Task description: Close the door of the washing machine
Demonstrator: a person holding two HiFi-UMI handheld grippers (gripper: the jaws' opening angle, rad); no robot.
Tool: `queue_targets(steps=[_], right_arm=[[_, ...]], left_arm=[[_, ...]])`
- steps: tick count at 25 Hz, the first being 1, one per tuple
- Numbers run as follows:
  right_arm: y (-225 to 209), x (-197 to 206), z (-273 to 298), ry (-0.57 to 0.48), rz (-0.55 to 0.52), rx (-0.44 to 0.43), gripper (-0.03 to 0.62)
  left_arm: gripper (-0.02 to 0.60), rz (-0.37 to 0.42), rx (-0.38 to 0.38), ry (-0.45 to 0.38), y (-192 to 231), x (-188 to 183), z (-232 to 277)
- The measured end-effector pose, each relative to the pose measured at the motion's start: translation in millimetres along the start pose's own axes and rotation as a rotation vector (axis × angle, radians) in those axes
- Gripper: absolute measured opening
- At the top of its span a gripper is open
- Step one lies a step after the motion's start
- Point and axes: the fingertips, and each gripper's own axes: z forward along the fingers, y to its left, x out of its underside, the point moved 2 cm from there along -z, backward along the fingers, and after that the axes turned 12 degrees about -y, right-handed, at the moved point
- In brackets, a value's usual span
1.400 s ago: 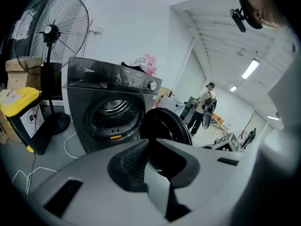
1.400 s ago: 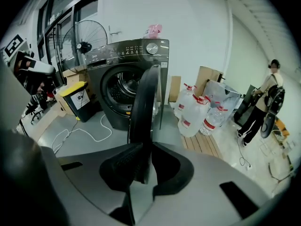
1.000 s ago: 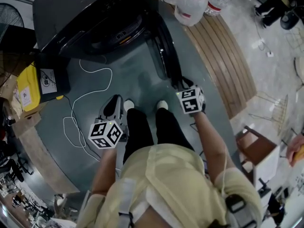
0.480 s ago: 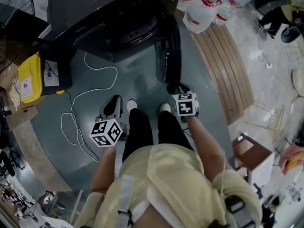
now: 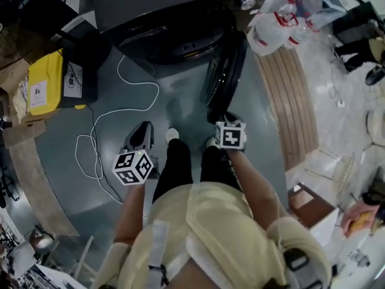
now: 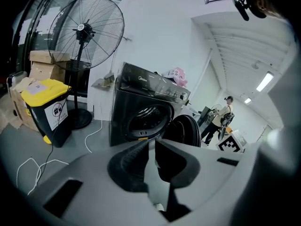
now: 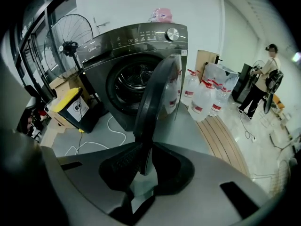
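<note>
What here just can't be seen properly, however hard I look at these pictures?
- Drum: dark in both gripper views; under the washing machine top in the head view.
- Control panel print: too small, right gripper view.
- Door hinge: behind the door itself, right gripper view.
- Pink thing on top: too small to name.
- Yellow bin label: too small, head view.

**Things counted around the washer**

One washing machine (image 7: 136, 55) with one door (image 7: 157, 93) is counted. One pedestal fan (image 6: 87, 29), one yellow-lidded bin (image 6: 47, 109), one white cable (image 5: 99, 137) and one pink plush toy (image 7: 162, 14) are seen. At least three water bottles (image 7: 202, 100) are counted, and one person (image 7: 263, 79) in the background.
</note>
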Motion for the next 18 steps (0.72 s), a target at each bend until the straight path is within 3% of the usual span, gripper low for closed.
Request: queue_targets(steps=[13, 18], right_arm=[[69, -35, 38, -0.035, 0.021, 0.048, 0.063], [99, -48, 55, -0.031, 0.120, 0.058, 0.063]], left_arm=[[0.043, -0.049, -0.051, -0.037, 81, -22, -21], [0.043, -0.059, -0.057, -0.035, 113, -28, -25]])
